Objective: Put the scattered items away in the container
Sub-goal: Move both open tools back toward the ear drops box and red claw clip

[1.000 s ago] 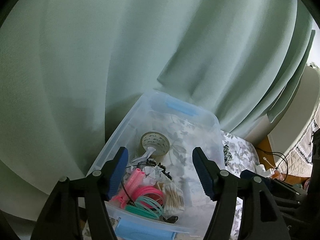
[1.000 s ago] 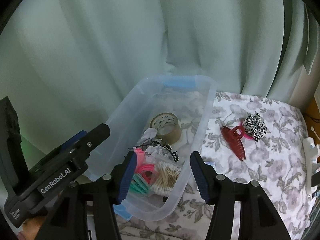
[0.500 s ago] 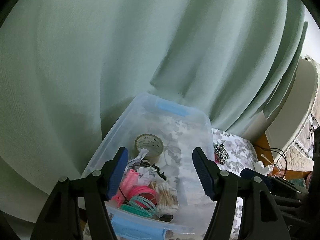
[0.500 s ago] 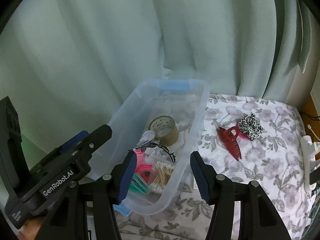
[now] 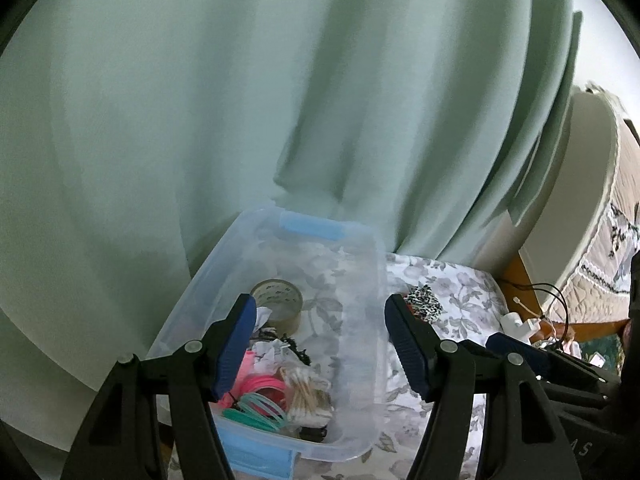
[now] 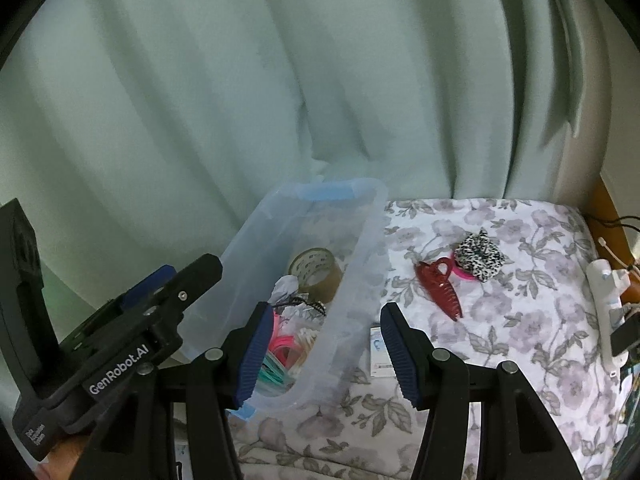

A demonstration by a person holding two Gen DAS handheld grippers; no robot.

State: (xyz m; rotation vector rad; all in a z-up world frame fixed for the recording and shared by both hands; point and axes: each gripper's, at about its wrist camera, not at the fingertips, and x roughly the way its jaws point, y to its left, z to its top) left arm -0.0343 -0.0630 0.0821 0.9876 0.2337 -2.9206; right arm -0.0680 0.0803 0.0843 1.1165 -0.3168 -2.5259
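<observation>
- Left gripper (image 5: 320, 344) is hovering over the clear plastic container (image 5: 376, 280), fingers spread, gripping nothing.
- Right gripper (image 6: 322, 354) is hanging spread and empty too.
- Red claw clip (image 6: 438, 290) and leopard scrunchie (image 6: 480, 256) are lying on the floral cloth (image 6: 520, 320), beside the container.

- Soft, dim daylight filters through the pale green curtain (image 5: 280, 100), leaving both views flat and cool.
- A bright patch of glare sits at the upper right edge of the left wrist view.
- Fisheye bending curves the curtain folds; black vignette fills the corners.
- Slight blur softens the curtain folds and the clear plastic container (image 6: 356, 264); shadows are faint.
</observation>
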